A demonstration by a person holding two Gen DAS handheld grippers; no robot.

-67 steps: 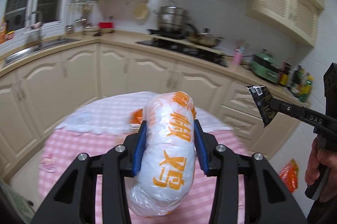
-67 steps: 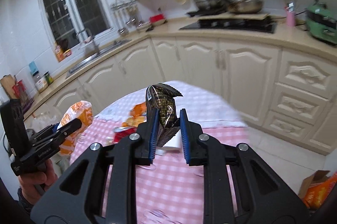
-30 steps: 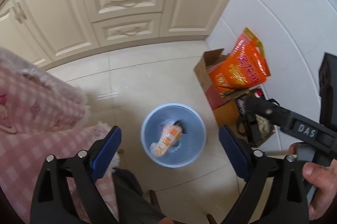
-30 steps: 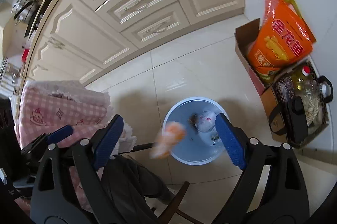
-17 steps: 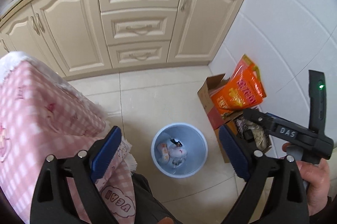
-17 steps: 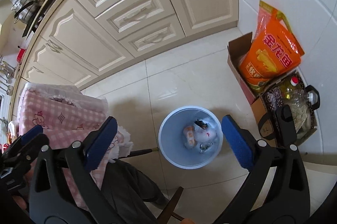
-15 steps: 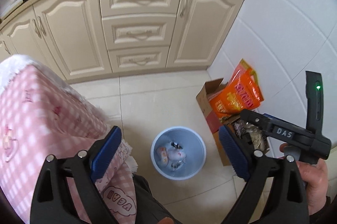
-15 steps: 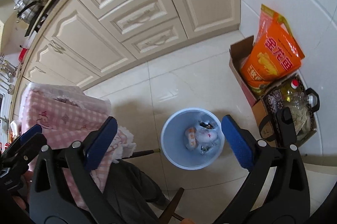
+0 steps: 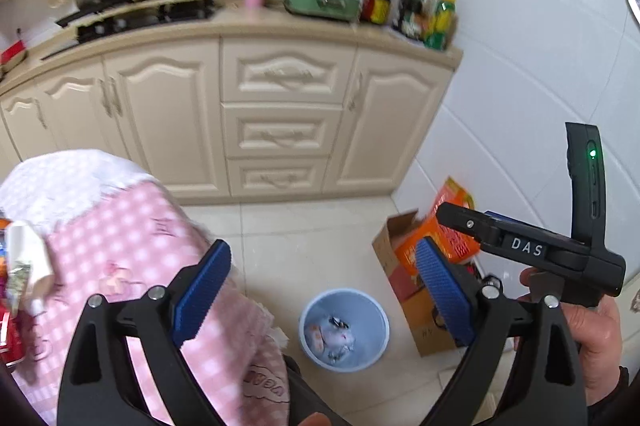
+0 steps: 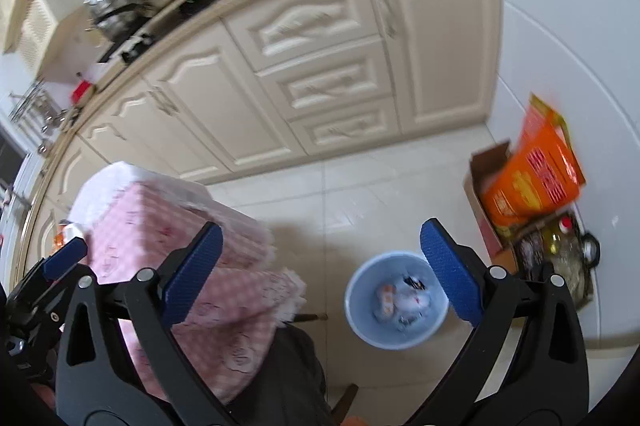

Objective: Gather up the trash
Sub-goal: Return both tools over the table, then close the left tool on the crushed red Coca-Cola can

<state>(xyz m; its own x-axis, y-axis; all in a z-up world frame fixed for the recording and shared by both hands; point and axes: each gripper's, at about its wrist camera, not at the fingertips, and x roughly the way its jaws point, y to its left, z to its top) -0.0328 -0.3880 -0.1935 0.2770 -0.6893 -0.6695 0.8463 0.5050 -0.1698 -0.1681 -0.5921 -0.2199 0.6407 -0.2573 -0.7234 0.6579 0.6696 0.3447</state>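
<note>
Left gripper (image 9: 322,288) and right gripper (image 10: 320,270) being held wide open, nothing gripped, blue bin (image 10: 356,324) below on bare floor beside the tablecloth edge (image 10: 280,290), wrappers probably lying inside.

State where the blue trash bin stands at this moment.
The blue trash bin stands on the tiled floor, lower centre of both wrist views, between the pink checked tablecloth and the cardboard box.

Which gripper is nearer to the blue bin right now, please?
Right, though only slightly. The right gripper hangs open above the bin, which sits just inside its right finger. The left gripper is also open above it, a little toward the table.
</note>
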